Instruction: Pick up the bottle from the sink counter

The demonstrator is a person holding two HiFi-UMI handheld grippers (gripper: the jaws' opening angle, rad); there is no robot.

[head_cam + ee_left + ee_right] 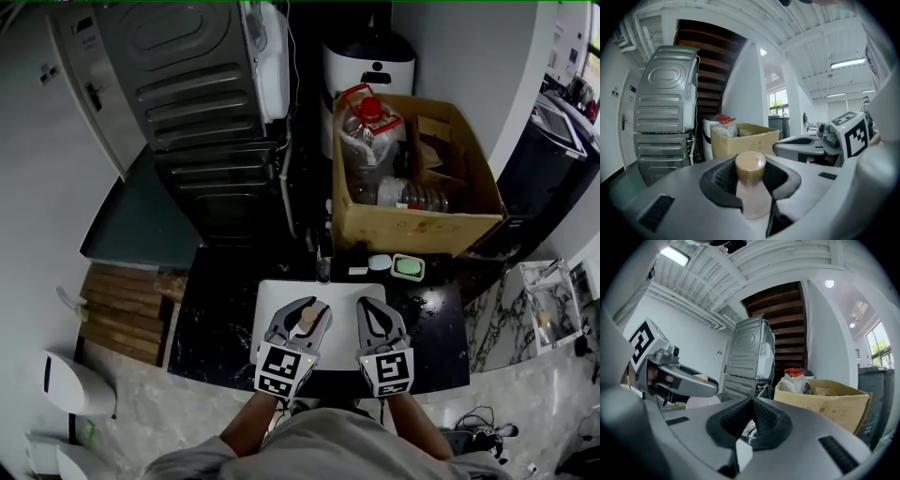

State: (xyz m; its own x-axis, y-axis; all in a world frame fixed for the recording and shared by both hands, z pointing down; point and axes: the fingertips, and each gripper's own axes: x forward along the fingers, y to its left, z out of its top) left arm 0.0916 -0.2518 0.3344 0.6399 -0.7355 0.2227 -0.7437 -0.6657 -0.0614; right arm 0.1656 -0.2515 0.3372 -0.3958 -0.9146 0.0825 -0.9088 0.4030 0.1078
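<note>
In the head view, the left gripper [305, 308] is seen at lower centre over the white sink [323, 291], with the right gripper [375, 306] just beside it. In the left gripper view, the tan-capped bottle [751, 185] is clamped between the jaws, low in the frame. In the right gripper view, the jaws are seen pressed together, with nothing between them.
</note>
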